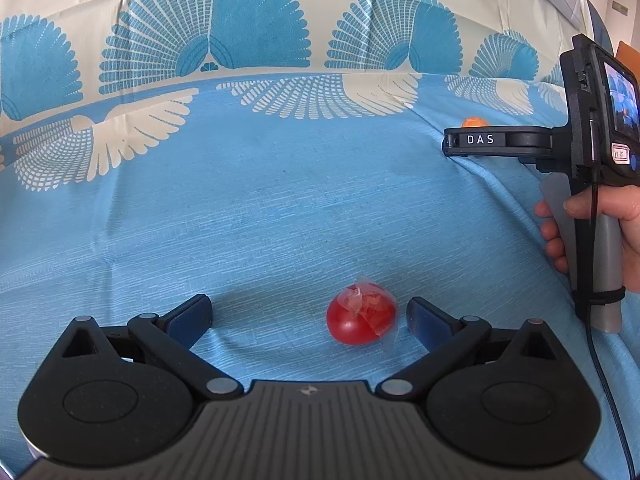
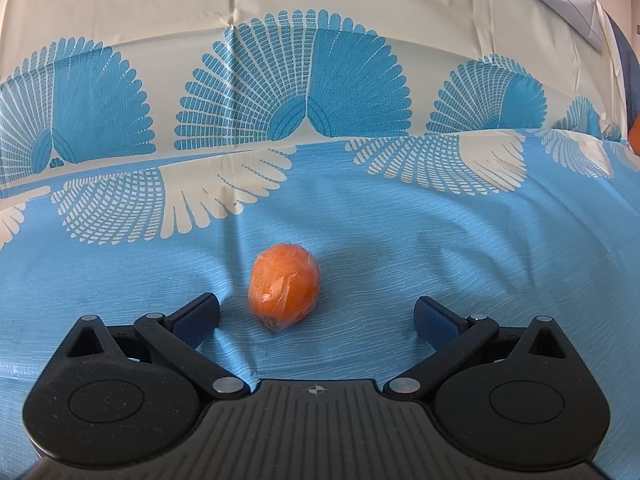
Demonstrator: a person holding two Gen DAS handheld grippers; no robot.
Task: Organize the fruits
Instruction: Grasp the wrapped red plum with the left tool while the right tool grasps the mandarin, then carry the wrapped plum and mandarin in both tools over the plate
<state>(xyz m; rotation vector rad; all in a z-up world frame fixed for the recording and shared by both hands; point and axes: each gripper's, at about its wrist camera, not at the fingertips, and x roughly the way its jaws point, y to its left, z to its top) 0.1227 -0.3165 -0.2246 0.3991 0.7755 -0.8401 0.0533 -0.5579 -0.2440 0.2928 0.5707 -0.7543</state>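
Blue cloth [image 1: 280, 208] carries both fruits, well apart. Your left gripper [image 1: 309, 314] brackets the tomato [image 1: 360, 318], your right gripper [image 2: 316, 314] the orange [image 2: 285, 290]; both sets of fingers spread, nothing held. Judge sorting unstarted

Beyond the right gripper [image 1: 450, 146], the orange fruit [image 1: 474, 121] is mostly hidden behind it. The hand [image 1: 600, 228] holding it is cut off by the picture's edge.

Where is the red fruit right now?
In the left wrist view, the red fruit lies on the blue cloth between the open left tool's fingers, nearer the right one.
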